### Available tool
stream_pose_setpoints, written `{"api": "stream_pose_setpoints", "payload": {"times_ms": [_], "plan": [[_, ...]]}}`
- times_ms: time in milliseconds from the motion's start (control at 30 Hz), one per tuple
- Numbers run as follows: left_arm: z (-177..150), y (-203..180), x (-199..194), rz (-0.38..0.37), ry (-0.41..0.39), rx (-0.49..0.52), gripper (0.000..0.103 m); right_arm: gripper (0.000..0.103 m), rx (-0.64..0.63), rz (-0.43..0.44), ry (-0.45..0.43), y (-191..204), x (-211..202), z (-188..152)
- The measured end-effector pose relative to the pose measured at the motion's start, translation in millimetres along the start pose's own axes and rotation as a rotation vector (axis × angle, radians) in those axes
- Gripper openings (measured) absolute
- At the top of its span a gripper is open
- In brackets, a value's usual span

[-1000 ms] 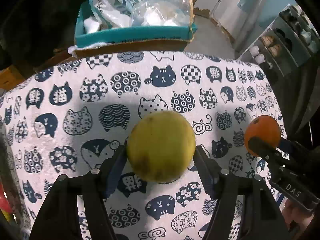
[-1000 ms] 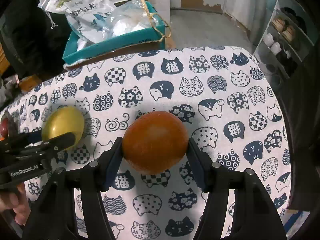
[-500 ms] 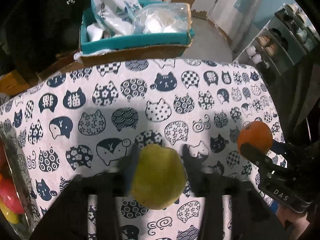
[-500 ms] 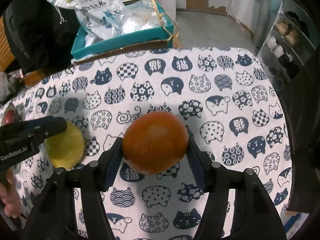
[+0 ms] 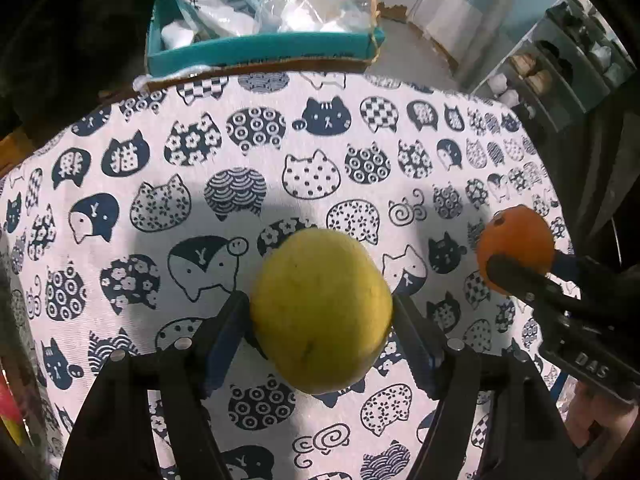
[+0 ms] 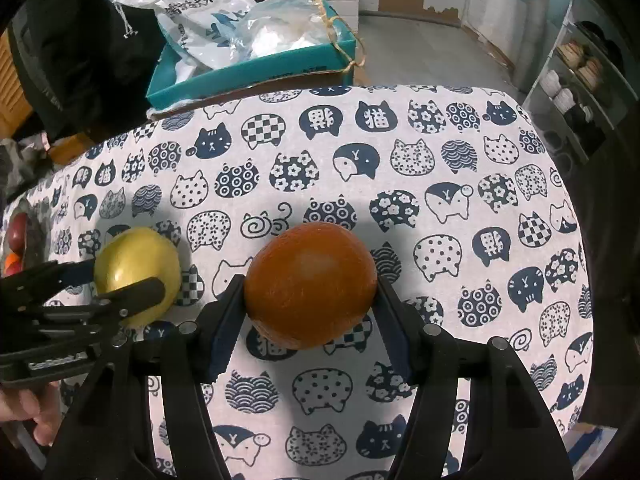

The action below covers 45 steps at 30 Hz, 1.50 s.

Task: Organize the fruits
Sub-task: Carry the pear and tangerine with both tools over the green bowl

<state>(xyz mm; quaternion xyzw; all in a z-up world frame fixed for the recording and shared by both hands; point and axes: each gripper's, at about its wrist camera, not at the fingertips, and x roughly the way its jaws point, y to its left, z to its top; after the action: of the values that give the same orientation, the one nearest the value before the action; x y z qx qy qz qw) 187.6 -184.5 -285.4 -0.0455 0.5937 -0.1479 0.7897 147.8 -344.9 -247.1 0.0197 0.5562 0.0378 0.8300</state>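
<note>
1. Left gripper (image 5: 320, 320): both fingers pressed against the sides of a yellow-green fruit (image 5: 321, 310), pinching it. The fruit's shadow falls on the cloth beyond it; can't tell whether the fruit touches the cloth.
2. Right gripper (image 6: 310, 296): clamped on an orange (image 6: 311, 285), one finger on each side. Contact with the cloth is likewise unclear.
3. Cross-check: the right wrist view shows the left gripper (image 6: 120, 280) to its left with the yellow-green fruit (image 6: 138, 270) between its fingers. The left wrist view shows the right gripper (image 5: 520, 264) at right holding the orange (image 5: 516, 240). The two fruits are side by side, well apart.
4. Both fruits are over the table (image 6: 460, 184), which is covered by a white cloth with navy cat-face print. The yellow-green fruit is toward the left side, the orange nearer the middle, and both are closer to the near edge than the far edge.
5. Left edge of the table: red and orange items (image 6: 16, 240), partly cut off, can't identify them.
6. Just past the far edge: a teal box (image 6: 256, 68) holding plastic bags (image 6: 208, 20).
7. Far right, off the table: a shelf unit (image 6: 580, 68) with shoes on it.
8. Lower left of the right wrist view: the person's hand (image 6: 28, 412) on the left gripper's handle.
</note>
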Motion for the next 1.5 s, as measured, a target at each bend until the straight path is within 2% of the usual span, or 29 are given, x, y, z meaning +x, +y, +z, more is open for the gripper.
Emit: {"api": "stream_pose_setpoints", "payload": {"times_ms": [200, 567, 700, 1100, 1500], "plan": [[2, 1, 11, -0.021, 0.019, -0.019, 0.07, 0.063, 0.0, -0.005, 0.009, -1, 2, -4], [-9, -7, -2, 0.039, -0.025, 0.046, 0.069, 0.063, -0.012, -0.01, -0.01, 4, -5, -2], [-12, -3, -18, 0.031, -0.053, 0.029, 0.069, 0.063, -0.019, -0.008, -0.032, 8, -16, -1], [-25, 3, -83, 0.086, -0.167, 0.06, 0.069, 0.063, -0.077, -0.001, -0.13, 32, -63, 2], [-39, 10, -155, 0.083, -0.285, 0.042, 0.069, 0.063, -0.133, 0.046, -0.221, 62, -113, 1]]}}
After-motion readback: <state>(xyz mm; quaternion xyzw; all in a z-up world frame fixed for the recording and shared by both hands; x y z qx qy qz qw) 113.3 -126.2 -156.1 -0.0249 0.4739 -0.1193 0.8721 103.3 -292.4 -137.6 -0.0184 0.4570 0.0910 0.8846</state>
